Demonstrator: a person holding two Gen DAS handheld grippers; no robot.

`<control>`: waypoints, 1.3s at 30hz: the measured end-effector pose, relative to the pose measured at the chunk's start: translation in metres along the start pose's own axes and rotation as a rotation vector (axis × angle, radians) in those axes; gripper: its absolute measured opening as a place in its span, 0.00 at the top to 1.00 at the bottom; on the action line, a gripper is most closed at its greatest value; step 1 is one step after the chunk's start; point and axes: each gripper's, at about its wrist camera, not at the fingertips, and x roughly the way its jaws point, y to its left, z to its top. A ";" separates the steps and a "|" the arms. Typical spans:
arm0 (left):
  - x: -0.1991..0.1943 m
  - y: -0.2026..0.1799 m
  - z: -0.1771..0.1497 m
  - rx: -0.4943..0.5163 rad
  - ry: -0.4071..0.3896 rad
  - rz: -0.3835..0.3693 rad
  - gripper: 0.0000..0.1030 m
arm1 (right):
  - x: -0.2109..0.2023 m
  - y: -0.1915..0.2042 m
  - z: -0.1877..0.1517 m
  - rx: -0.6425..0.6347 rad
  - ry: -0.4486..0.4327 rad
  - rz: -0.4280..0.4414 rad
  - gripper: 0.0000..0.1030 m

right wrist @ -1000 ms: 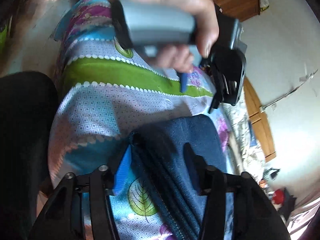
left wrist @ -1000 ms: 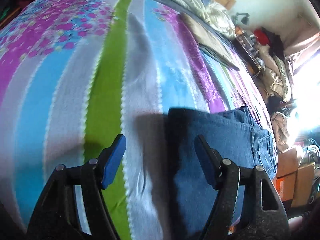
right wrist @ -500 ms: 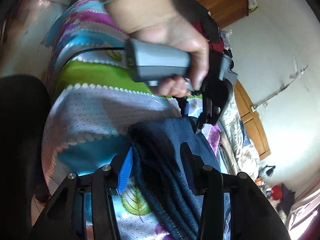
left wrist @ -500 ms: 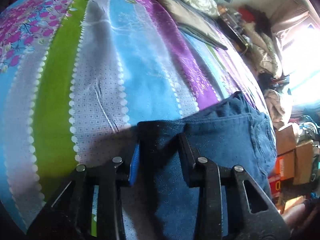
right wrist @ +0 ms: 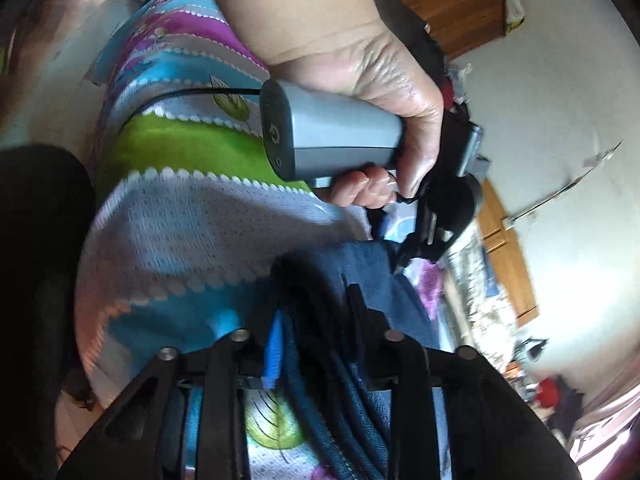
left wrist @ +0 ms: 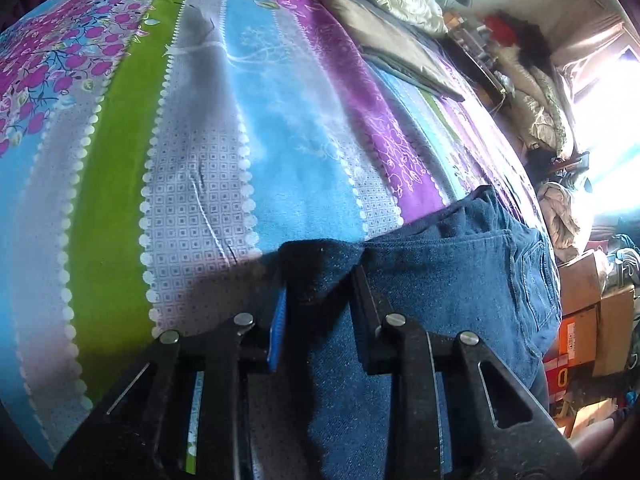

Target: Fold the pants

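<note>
Tools (left wrist: 320, 292) on pants (left wrist: 460, 280), striped bedsheet (left wrist: 192, 168)

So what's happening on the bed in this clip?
A person is folding dark blue denim pants on a bed covered with a striped floral bedsheet. Each hand holds a black two-finger gripper. The left gripper is clamped on one corner of the pants' near edge, and the right gripper is clamped on bunched layers of the same pants. The person's left hand shows in the right wrist view.
</note>
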 end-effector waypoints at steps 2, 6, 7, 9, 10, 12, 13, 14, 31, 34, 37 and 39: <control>-0.001 -0.001 0.000 0.004 0.002 0.002 0.72 | -0.006 -0.017 0.001 0.073 -0.002 0.054 0.80; -0.013 -0.017 0.004 0.029 -0.013 0.035 0.76 | -0.026 -0.065 -0.003 0.257 -0.036 0.145 0.82; -0.018 -0.024 0.005 0.032 -0.026 0.037 0.77 | -0.033 -0.079 -0.004 0.299 -0.047 0.157 0.82; -0.032 -0.040 0.011 0.027 -0.064 0.023 0.77 | -0.049 -0.111 -0.011 0.401 -0.073 0.179 0.82; -0.039 -0.049 0.015 0.027 -0.078 0.015 0.78 | -0.057 -0.127 -0.016 0.454 -0.084 0.192 0.82; -0.053 -0.076 0.024 0.056 -0.104 0.009 0.78 | -0.075 -0.165 -0.037 0.589 -0.105 0.218 0.82; -0.060 -0.094 0.029 0.081 -0.116 0.005 0.78 | -0.083 -0.182 -0.048 0.644 -0.112 0.230 0.82; -0.064 -0.113 0.034 0.108 -0.124 -0.004 0.79 | -0.093 -0.199 -0.062 0.704 -0.123 0.239 0.82; 0.212 -0.510 0.026 0.436 0.196 -0.188 0.76 | -0.200 -0.313 -0.505 1.827 0.048 -0.096 0.84; 0.278 -0.521 -0.003 0.427 0.319 -0.086 0.78 | -0.182 -0.282 -0.567 2.080 -0.002 0.013 0.85; 0.264 -0.515 -0.001 0.379 0.228 -0.156 0.78 | -0.186 -0.286 -0.556 2.041 -0.023 -0.013 0.84; 0.249 -0.509 0.009 0.381 0.165 -0.150 0.78 | -0.188 -0.280 -0.558 2.092 -0.079 0.010 0.84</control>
